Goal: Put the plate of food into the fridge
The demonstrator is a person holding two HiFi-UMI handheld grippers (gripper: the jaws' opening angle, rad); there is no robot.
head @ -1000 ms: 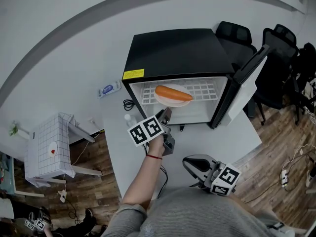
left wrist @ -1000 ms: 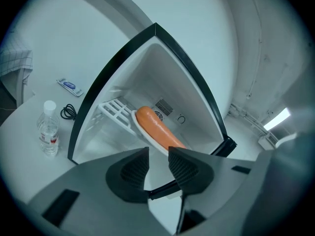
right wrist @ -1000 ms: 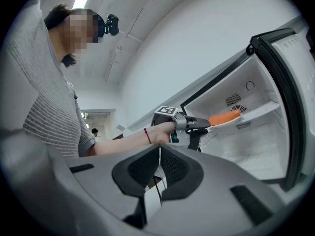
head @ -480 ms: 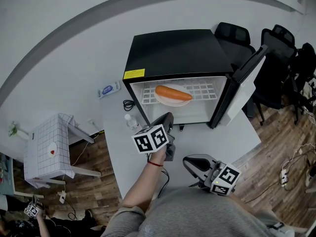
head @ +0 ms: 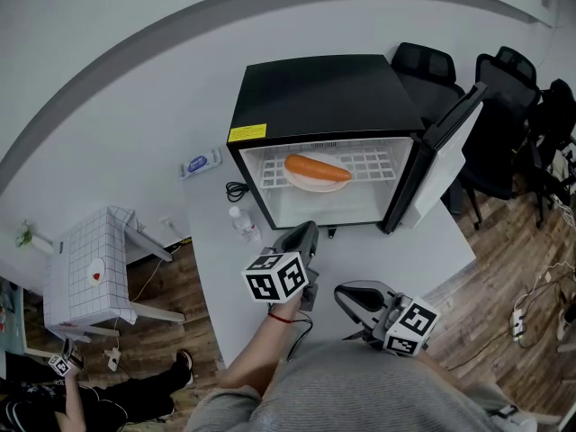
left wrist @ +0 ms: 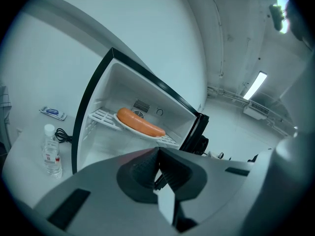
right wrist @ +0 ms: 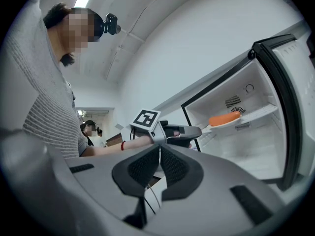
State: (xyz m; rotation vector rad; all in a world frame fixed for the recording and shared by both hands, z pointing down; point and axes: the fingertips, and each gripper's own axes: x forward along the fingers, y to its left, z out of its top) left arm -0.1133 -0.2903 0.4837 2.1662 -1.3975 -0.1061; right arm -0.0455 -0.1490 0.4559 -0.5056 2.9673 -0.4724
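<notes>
A white plate with a long orange sausage rests on the wire shelf inside the black mini fridge, whose door stands open to the right. My left gripper is over the table in front of the fridge, clear of the plate, shut and empty. In the left gripper view its jaws meet, with the plate and sausage beyond. My right gripper hovers nearer my body, shut on nothing. The right gripper view shows the left gripper before the plate.
A small water bottle and a coiled black cable lie on the white table left of the fridge. Black office chairs stand behind the open door. A small gridded table and a person are at far left.
My left gripper has drawn back from the fridge opening toward my body and rolled, and its jaws have shut. The plate stays on the shelf. The right gripper has not moved.
</notes>
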